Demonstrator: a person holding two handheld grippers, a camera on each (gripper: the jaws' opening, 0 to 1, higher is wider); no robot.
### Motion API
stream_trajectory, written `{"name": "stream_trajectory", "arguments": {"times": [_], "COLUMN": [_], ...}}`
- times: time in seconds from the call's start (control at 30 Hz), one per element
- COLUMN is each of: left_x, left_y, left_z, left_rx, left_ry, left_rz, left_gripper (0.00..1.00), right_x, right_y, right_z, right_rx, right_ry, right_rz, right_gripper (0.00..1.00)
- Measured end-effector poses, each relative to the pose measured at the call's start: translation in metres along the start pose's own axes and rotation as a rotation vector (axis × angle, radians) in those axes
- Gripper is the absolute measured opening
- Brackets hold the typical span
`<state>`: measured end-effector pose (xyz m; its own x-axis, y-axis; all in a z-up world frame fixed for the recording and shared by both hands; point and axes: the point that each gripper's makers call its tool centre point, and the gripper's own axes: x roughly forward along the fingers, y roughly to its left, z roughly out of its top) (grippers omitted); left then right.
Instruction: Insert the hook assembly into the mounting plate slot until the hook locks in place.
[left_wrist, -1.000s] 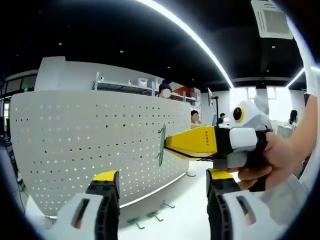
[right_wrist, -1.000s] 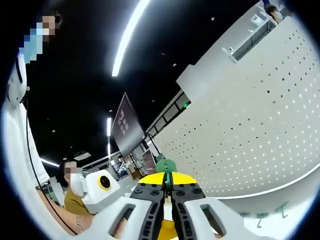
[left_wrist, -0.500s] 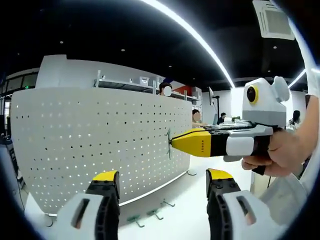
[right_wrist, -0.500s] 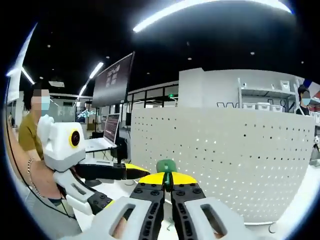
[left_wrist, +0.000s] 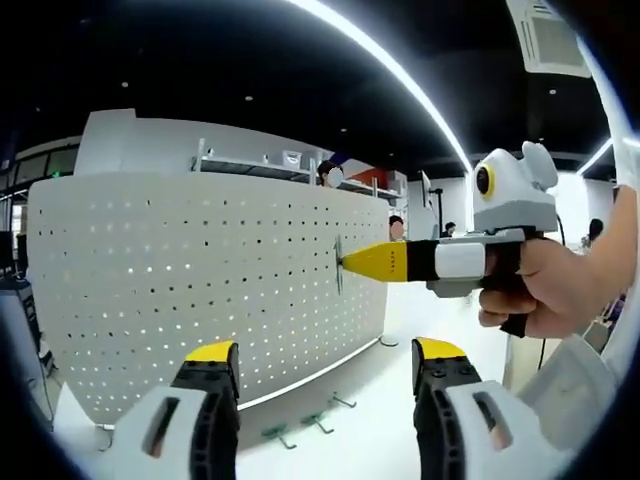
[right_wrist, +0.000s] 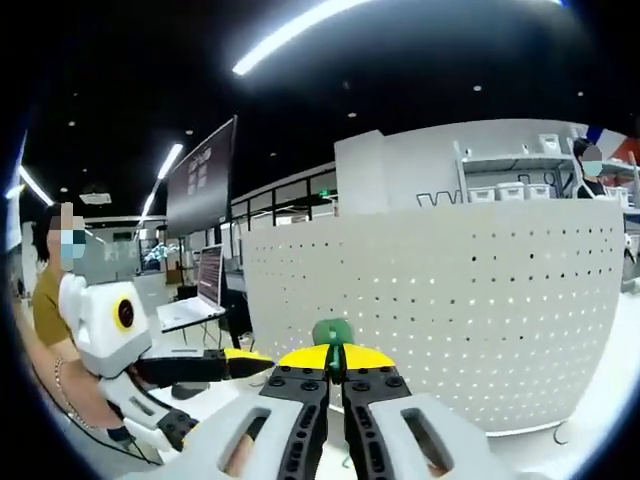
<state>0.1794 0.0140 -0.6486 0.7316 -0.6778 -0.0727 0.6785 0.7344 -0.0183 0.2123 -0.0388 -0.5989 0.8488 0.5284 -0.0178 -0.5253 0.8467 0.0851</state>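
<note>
Left gripper view: left claw stood wide open, holding nothing; right claw came in from the right in a hand, its tip pinching a green hook just at the white perforated mounting plate; spare hooks lay on the counter by the plate's lower edge.
Right gripper view: right claw was closed on the green hook; the plate stood ahead; left claw reached in from the left.

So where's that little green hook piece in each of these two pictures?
Left gripper view: the green hook sits right of centre, a thin sliver at the tip of the right gripper, against the white pegboard.
Right gripper view: the same hook pokes up at bottom centre, pinched between this gripper's shut jaws.
Shared landmark: the white pegboard, behind the hook in both.
</note>
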Motion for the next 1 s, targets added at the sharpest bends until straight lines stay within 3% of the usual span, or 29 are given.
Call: {"name": "stream_trajectory", "arguments": {"times": [0.57,1.0], "left_x": [-0.016,-0.026], "left_y": [0.019,0.027], "left_z": [-0.006,-0.013], "left_rx": [-0.003,-0.017], "left_ry": [0.016,0.027], "left_rz": [0.047,0.064], "left_gripper": [0.72,0.71], "right_x": [0.029,0.054], "right_y": [-0.036,-0.051], "right_z": [0.02,0.037], "right_rx": [0.081,0.112], "right_ry": [-0.05,-0.085], "right_rz": [-0.097,-0.138], "right_gripper": [0.0,0.0]}}
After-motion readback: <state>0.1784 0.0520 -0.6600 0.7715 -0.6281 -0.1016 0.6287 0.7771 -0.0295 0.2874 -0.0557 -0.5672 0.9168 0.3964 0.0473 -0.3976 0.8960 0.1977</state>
